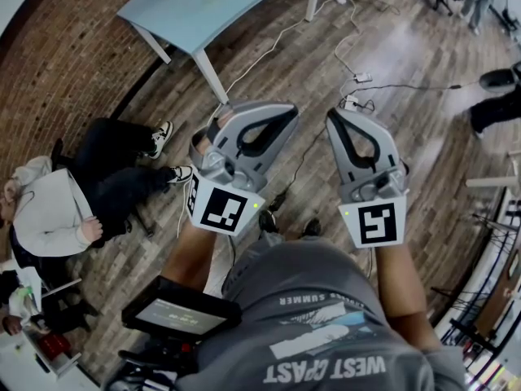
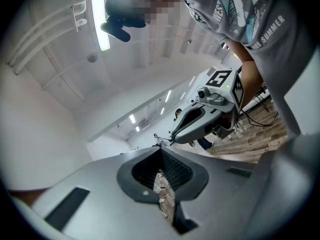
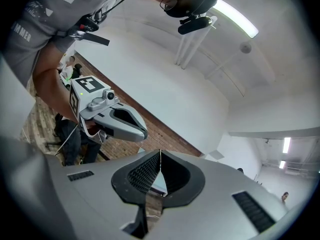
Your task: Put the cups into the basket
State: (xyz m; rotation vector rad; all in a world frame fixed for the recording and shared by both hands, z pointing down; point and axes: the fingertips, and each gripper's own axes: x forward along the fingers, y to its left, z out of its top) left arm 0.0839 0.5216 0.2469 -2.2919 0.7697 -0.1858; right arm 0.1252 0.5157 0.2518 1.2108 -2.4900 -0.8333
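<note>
No cup and no basket appear in any view. In the head view I hold both grippers up side by side in front of my chest, over the floor. My left gripper [image 1: 286,114] is shut with nothing in it; in its own view the jaws meet at the tips [image 2: 161,150]. My right gripper [image 1: 337,119] is also shut and empty, with its jaws together [image 3: 160,154]. Each gripper shows in the other's view: the right gripper [image 2: 200,120] and the left gripper [image 3: 113,118].
A light blue table [image 1: 203,10] stands ahead on the wooden floor. Cables and a power strip [image 1: 358,78] lie beyond the grippers. A person [image 1: 57,210] sits at the left, and another person's legs [image 1: 496,96] are at the right. A dark screen device [image 1: 175,312] is near my left elbow.
</note>
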